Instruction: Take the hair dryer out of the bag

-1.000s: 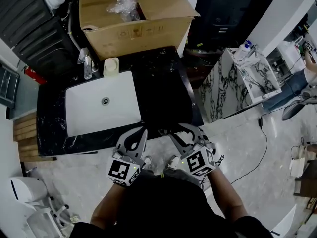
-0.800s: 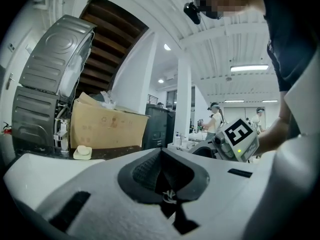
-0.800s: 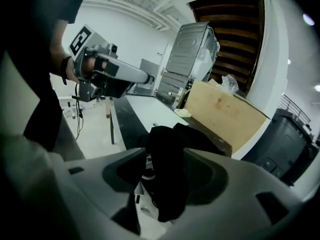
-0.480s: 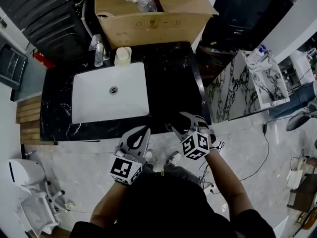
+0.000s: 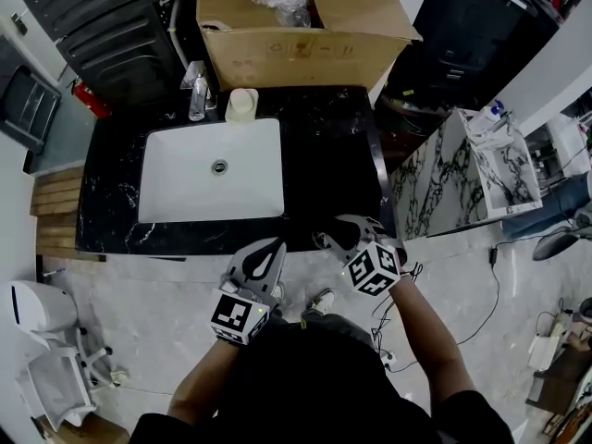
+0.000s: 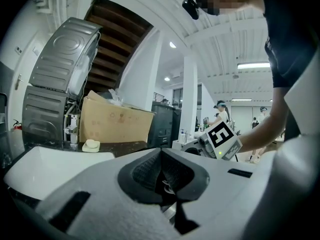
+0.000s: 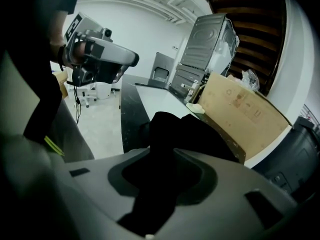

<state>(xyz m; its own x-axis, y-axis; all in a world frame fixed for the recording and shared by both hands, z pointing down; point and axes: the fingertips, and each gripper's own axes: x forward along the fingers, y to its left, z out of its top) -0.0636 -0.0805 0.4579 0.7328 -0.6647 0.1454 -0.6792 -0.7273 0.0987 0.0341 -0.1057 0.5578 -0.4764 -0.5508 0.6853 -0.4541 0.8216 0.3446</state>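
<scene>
A black fabric bag [image 7: 200, 134] lies on the front right of the black countertop [image 5: 324, 165]; in the head view it hardly stands out against the dark stone. My right gripper [image 5: 340, 239] [image 7: 161, 156] points down at it. Its jaws have just been closing, and a fold of the bag's fabric runs between them, pinched. My left gripper [image 5: 273, 248] [image 6: 161, 170] hovers at the counter's front edge, shut and held almost level, apart from the bag. No hair dryer shows in any view.
A white sink [image 5: 213, 169] is set in the counter, with a faucet [image 5: 197, 91] and a pale cup [image 5: 242, 104] behind it. A big cardboard box [image 5: 296, 40] stands at the back. A marble-patterned cabinet [image 5: 462, 174] stands to the right, with cables on the floor.
My right gripper has sunk toward the counter and rolled, and its jaws have come together on the black fabric. The left gripper has barely shifted.
</scene>
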